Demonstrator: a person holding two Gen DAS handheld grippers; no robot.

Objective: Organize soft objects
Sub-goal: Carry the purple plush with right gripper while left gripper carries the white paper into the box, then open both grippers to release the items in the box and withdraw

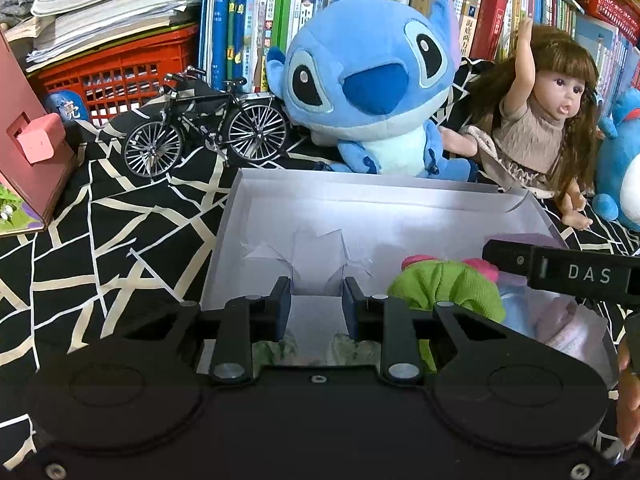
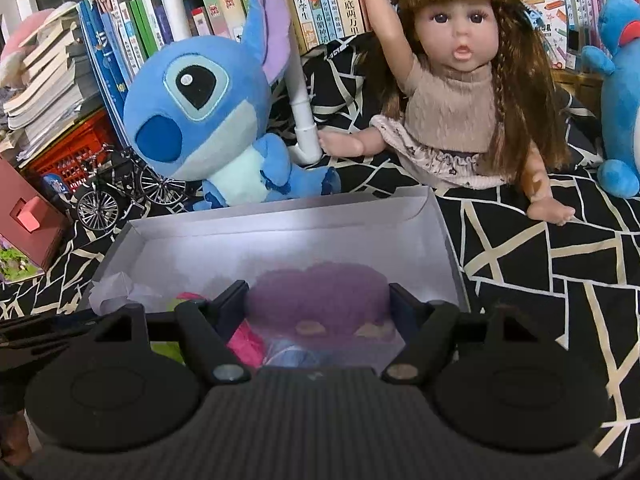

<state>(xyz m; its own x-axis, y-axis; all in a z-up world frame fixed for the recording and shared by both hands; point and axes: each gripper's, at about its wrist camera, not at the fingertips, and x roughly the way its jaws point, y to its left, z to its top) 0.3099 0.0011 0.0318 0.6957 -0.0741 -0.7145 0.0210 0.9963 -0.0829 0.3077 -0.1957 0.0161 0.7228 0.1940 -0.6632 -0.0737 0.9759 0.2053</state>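
Observation:
A white cardboard box [image 1: 256, 216] lies open on the black patterned cloth, also in the right wrist view [image 2: 280, 220]. My left gripper [image 1: 316, 300] is open over the box's near left part, with white paper [image 1: 316, 272] behind its fingers. A green and pink soft item [image 1: 448, 284] lies in the box to its right. My right gripper [image 2: 318, 304] stands wide around a purple soft item [image 2: 320, 296] in the box; whether the pads touch it I cannot tell. Pink [image 2: 244, 340] and light blue [image 2: 292, 354] soft items lie under it.
A blue plush toy [image 1: 372, 80] and a long-haired doll [image 1: 548, 116] sit behind the box. A model bicycle [image 1: 204, 128], a red crate [image 1: 120, 76], a pink wooden house [image 1: 28, 148] and book shelves are at the left and back. Another blue plush [image 2: 620, 92] sits at the right.

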